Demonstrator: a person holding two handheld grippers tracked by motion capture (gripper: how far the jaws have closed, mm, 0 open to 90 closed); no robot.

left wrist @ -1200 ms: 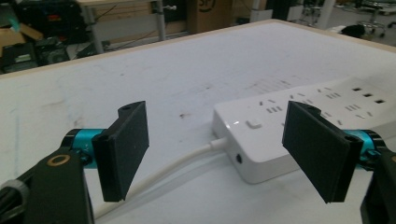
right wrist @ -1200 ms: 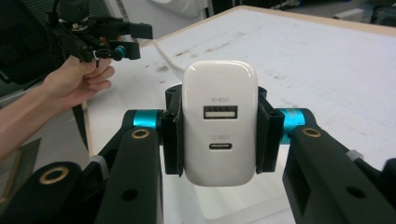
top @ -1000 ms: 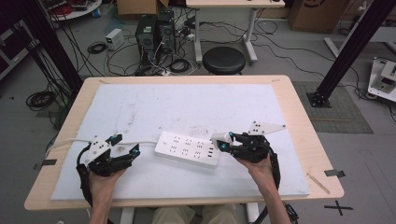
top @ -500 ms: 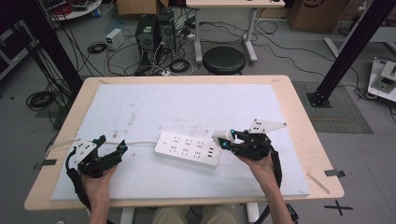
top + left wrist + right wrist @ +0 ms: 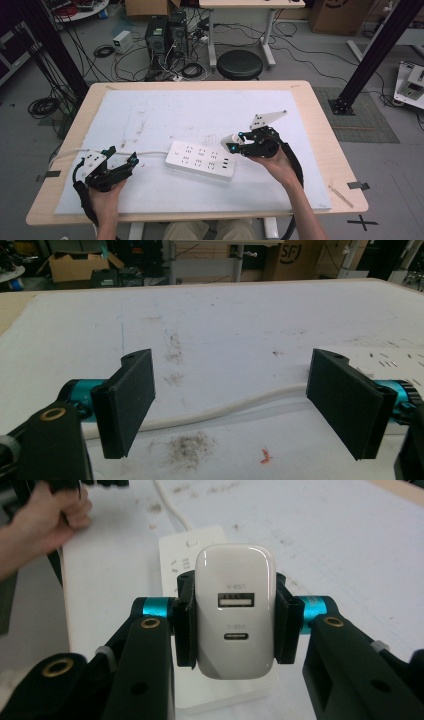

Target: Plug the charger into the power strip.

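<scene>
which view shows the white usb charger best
The right gripper view: the white charger sits close up between the right gripper pads, both USB ports facing the camera, above the power strip. The high view shows it as a small white shape at that gripper's tips.

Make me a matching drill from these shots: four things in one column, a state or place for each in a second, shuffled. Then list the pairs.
Things:
1. charger
2. power strip
3. left gripper
4. stool

States or places:
A. on the floor beyond the table
B. clamped in the right gripper, ports facing that gripper's camera
C. jaws wide apart, nothing gripped
D. flat on the white mat, cord trailing left

Pairs: 1-B, 2-D, 3-C, 4-A
</scene>
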